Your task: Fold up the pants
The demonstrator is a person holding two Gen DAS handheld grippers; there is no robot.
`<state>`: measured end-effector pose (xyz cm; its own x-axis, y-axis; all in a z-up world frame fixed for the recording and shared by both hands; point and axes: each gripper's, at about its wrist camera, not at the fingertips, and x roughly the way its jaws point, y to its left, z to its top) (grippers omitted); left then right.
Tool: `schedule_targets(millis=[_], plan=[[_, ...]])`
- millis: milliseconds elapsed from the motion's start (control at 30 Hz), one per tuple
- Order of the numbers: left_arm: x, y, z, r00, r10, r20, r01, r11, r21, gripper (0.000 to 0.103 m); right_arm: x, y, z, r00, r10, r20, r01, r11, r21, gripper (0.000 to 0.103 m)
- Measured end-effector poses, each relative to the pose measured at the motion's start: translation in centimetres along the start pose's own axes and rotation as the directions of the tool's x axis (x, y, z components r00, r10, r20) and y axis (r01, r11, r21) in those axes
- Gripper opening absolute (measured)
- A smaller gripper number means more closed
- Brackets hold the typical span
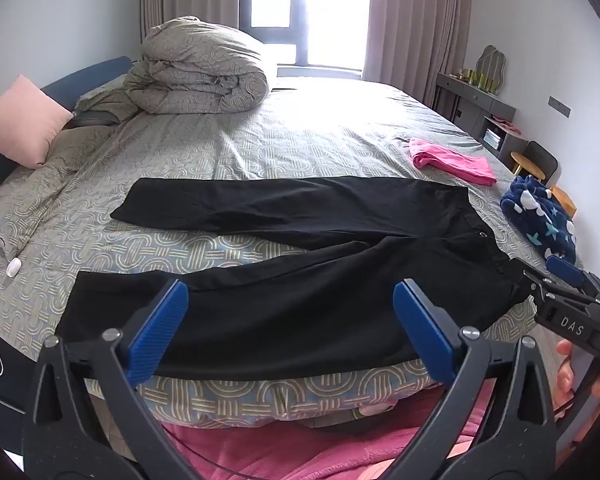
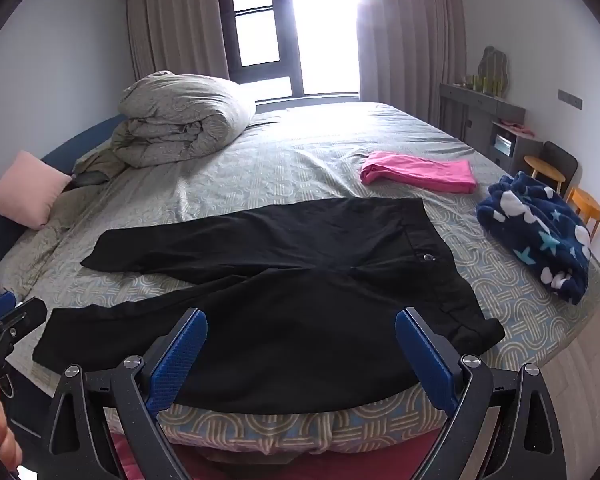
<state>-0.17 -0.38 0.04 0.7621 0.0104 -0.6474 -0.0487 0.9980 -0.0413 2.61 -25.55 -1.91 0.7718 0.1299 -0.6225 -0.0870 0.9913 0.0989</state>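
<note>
Black pants [image 1: 300, 280] lie spread flat on the bed [image 1: 260, 152], waistband to the right, both legs running left and splayed apart. In the right wrist view the same pants [image 2: 300, 304] show a metal waist button [image 2: 428, 257]. My left gripper [image 1: 290, 320] hovers open above the near leg, blue pads wide apart with nothing between them. My right gripper [image 2: 300, 350] is open too, above the near hip area close to the bed's front edge. The right gripper [image 1: 556, 280] also shows in the left wrist view by the waistband corner. The left gripper [image 2: 4, 316] appears at the right wrist view's left edge.
A folded pink garment [image 2: 420, 170] and a navy star-print fleece [image 2: 540, 232] lie to the right on the bed. A rolled duvet [image 1: 200, 72] and a pink pillow [image 1: 20, 120] sit at the back left. A grey dresser [image 2: 492, 120] and stools [image 2: 548, 164] stand by the right wall.
</note>
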Motion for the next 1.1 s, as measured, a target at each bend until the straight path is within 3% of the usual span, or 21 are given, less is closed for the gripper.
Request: schedule_targets(millis=[1100], plan=[[0.2,-0.5,0.1,1.0,0.002,0.004,-0.002,1.0,0.028,0.102,0.0,-0.9,0.3,1.0,-0.009,0.002,0.009,1.0,0.006,0.097]])
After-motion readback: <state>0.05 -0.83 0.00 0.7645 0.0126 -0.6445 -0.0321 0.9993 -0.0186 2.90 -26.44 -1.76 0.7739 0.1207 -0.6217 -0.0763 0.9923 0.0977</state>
